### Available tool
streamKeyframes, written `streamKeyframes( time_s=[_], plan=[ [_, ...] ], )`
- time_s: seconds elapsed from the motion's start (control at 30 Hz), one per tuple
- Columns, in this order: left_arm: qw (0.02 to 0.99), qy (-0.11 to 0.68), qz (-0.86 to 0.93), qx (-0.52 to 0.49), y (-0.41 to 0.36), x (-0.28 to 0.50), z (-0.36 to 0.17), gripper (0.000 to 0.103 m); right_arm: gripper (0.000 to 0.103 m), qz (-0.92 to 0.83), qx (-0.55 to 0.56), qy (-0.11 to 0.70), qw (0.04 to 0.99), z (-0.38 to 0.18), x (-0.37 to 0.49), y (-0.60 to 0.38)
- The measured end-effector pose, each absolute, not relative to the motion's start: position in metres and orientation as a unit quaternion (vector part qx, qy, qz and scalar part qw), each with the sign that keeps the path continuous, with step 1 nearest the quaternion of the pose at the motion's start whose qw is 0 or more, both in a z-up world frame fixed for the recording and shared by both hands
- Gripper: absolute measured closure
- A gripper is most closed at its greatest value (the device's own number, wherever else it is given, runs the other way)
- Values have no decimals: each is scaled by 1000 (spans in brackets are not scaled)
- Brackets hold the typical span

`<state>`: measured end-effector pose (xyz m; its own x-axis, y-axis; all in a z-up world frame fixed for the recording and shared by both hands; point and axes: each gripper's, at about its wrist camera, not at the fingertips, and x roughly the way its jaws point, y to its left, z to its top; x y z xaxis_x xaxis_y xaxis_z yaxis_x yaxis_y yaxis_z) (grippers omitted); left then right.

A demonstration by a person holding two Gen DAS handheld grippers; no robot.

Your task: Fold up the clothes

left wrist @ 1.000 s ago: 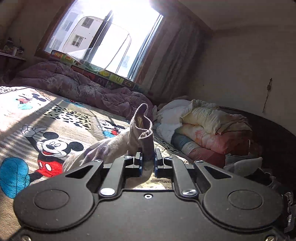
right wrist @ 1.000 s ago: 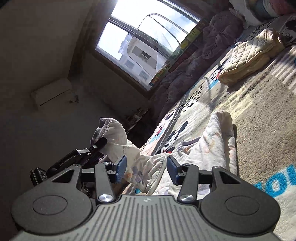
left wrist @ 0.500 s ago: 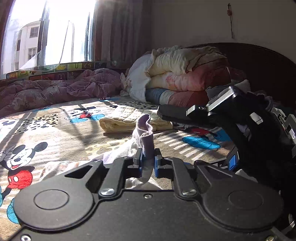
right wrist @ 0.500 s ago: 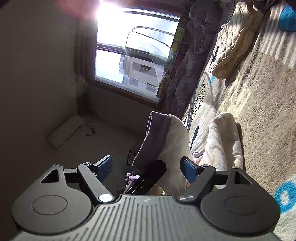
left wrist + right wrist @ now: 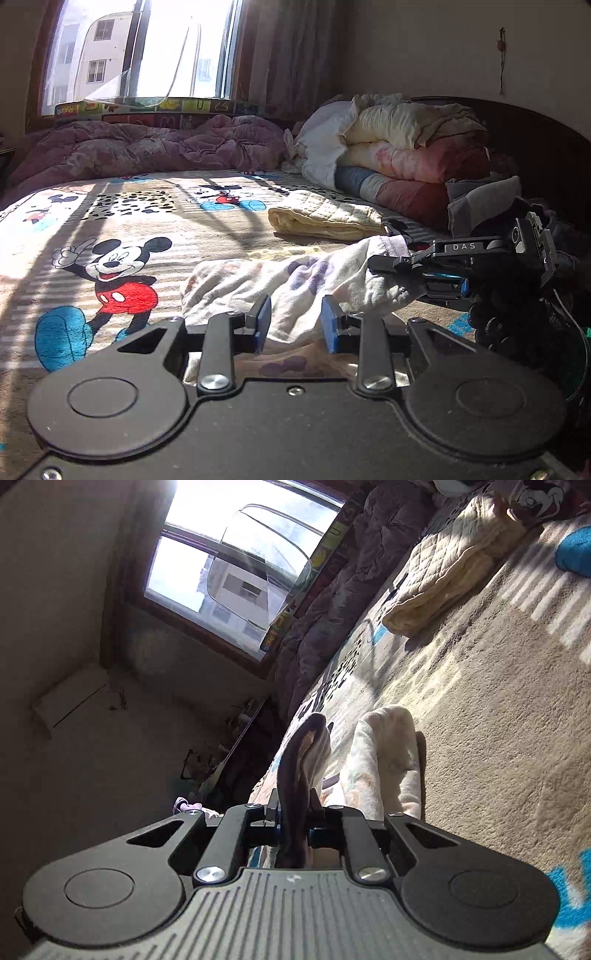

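Note:
A white garment with pale purple prints lies crumpled on the cartoon-mouse bedspread. My left gripper is open, its blue pads on either side of a fold of the cloth without pinching it. In the left wrist view my right gripper comes in from the right, shut on the garment's purple-trimmed edge and holding it just above the bed. In the right wrist view the right gripper is shut on that dark purple edge, and the rest of the garment trails onto the bed.
A folded cream quilted blanket lies further back on the bed. Stacked quilts sit against the dark headboard. A rumpled purple comforter runs under the window. Dark clothing lies at the right.
My left gripper let go of the garment's purple edge and now stands open. My right gripper, open before, has shut on that edge. The raised cloth has come down closer to the bed.

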<state>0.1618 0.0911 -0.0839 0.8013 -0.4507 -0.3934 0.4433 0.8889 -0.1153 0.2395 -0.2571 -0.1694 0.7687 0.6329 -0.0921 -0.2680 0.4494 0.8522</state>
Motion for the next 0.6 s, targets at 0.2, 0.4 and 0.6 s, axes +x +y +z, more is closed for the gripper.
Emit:
streamKeyframes(
  time_s=[0.2, 0.4, 0.6],
  plan=[
    [944, 268, -170, -84, 143, 115, -101, 52, 92, 277, 439, 182, 836, -153, 259, -265],
    [934, 320, -142, -70, 123, 72, -123, 51, 92, 280, 465, 180, 820, -156, 285, -269],
    [947, 295, -111, 67, 66, 47, -126, 96, 92, 298, 505, 165, 793, -157, 296, -273]
  ],
)
